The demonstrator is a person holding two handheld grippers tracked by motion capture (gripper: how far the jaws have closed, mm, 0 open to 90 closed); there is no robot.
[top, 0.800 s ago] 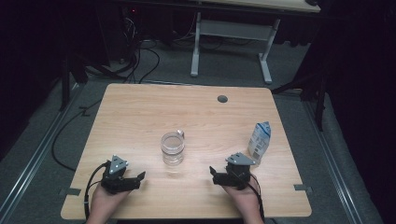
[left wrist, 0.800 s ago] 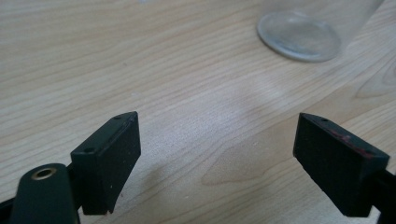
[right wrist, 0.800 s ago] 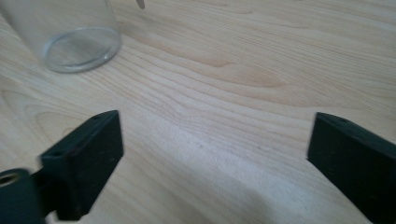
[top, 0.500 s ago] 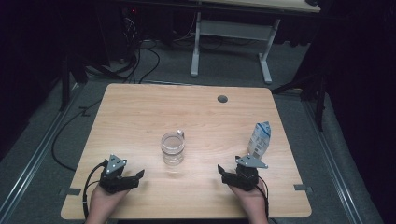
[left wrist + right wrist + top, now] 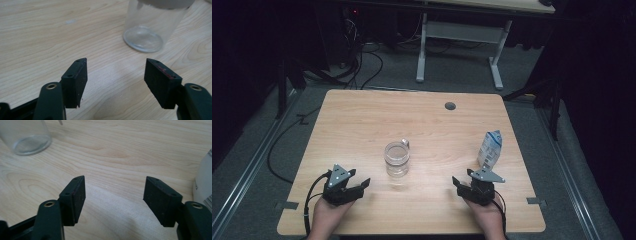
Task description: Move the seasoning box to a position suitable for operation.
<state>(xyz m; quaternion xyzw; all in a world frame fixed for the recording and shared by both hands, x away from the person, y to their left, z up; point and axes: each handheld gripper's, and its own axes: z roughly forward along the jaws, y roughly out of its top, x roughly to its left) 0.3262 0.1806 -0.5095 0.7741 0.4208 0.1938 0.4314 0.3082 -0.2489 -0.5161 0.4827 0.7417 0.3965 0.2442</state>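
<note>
Jaws apart (both grippers) near glass (image 5: 397,158)

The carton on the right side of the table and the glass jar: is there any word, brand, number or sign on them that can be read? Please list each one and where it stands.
Nothing can be read.
Carton: blue and white print in the high view, too small and blurred to read; in the right gripper view its edge shows dark stripes, perhaps a barcode, and tiny illegible print.
Glass jar: clear, with no label or text visible.
</note>
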